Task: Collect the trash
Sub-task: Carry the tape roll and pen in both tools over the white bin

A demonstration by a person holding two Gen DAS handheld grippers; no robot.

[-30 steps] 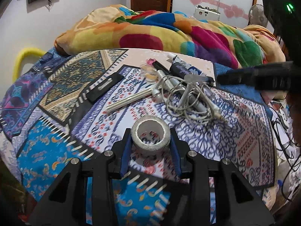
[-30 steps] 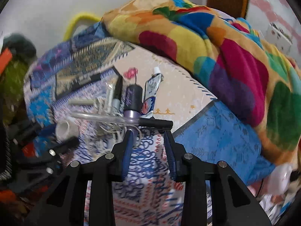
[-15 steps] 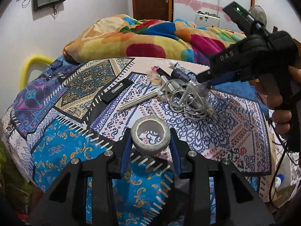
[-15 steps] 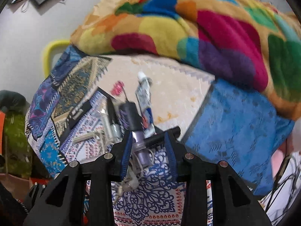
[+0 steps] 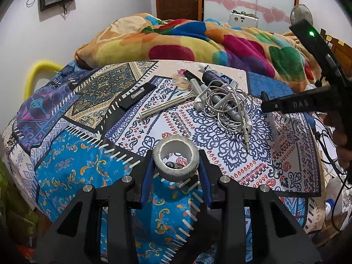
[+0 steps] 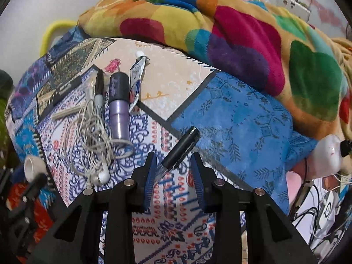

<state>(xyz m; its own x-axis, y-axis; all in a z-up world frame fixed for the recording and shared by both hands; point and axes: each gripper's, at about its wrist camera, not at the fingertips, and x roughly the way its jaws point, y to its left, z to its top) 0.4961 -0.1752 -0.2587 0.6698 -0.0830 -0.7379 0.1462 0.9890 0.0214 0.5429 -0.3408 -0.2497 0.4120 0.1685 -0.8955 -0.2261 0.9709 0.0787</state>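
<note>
While the left wrist view looks across the patchwork bed cover (image 5: 72, 167), the left tool (image 5: 176, 169) grips a grey tape roll (image 5: 176, 157) — blue pads pressed against its two sides, the open core facing up and slightly toward the camera. Beyond the roll lies a pile near the middle of the bed: a tangle of white earphone cable (image 5: 224, 105), a purple bottle (image 5: 212, 76) and a pale ridged stick (image 5: 162, 107) whose long axis runs from lower left to upper right. A flat black holder (image 5: 137, 95) lies apart to the left of the pile. Open cover stretches between roll and pile; the bed's near edge falls away just below the tool. At the right edge the right tool (image 5: 265, 106) reaches in level, with a clear-barrelled pen hanging from its tip.

From the right wrist view, the right tool (image 6: 173, 171) has a black-capped pen (image 6: 179, 151) between its fingers, and the jaws are closing — the clear barrel touches the left pad, while the other pad stands off. Its long axis slants, cap up and to the right, over the blue patch. To the left lie the cable, the bottle pointing away from the camera, a dark marker (image 6: 99, 90) beside it and a squeezed tube (image 6: 136, 77). A multicoloured blanket (image 6: 231, 33) bounds the far side; blue cover to the right is free.
</note>
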